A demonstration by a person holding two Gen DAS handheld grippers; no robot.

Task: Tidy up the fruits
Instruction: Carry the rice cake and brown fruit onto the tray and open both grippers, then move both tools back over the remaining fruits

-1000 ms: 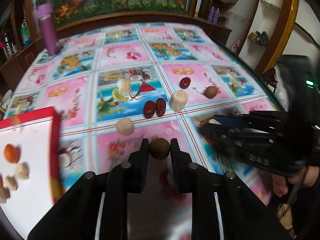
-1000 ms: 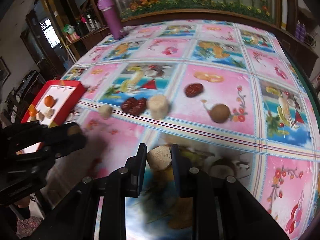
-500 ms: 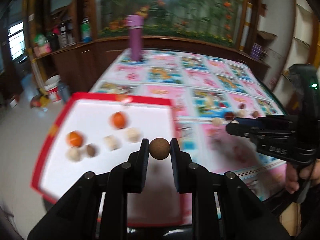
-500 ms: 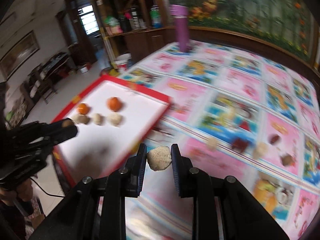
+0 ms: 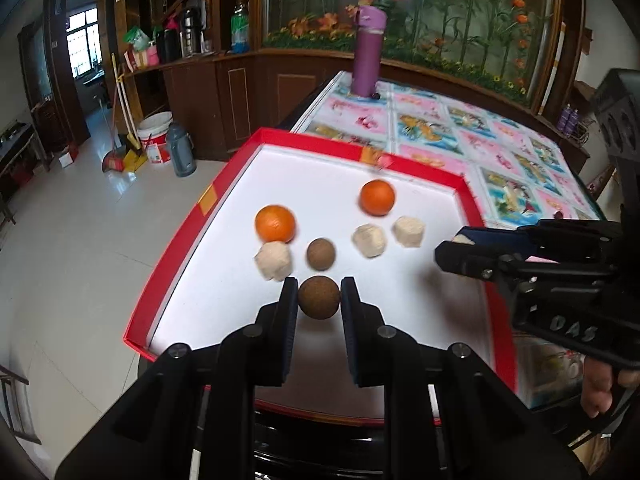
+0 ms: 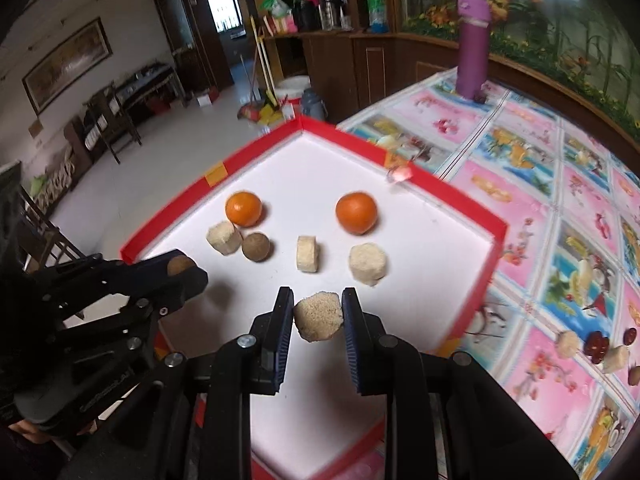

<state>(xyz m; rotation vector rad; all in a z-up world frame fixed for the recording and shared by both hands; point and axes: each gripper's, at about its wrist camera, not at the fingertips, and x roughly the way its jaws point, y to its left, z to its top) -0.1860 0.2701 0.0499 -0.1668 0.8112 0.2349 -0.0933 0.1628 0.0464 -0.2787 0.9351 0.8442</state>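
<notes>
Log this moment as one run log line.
left gripper: shut on brown ball | right gripper: shut on beige chunk | both over red tray | release pending

**Open floor near, fruit cluster ahead**

Bare white tray (image 6: 420,240) floor lay under both grippers. At 12 o'clock a brown ball (image 5: 320,254), beige chunks (image 5: 369,240) and two oranges (image 5: 275,223) blocked passage, the gaps between them seemingly narrow. The red rim bounded 9 o'clock.

A home: tiled floor (image 5: 80,240), wooden cabinets (image 5: 224,92), a broom (image 5: 120,120), bucket (image 5: 154,136), framed picture (image 6: 66,62), oilcloth-covered table (image 5: 460,128).
</notes>
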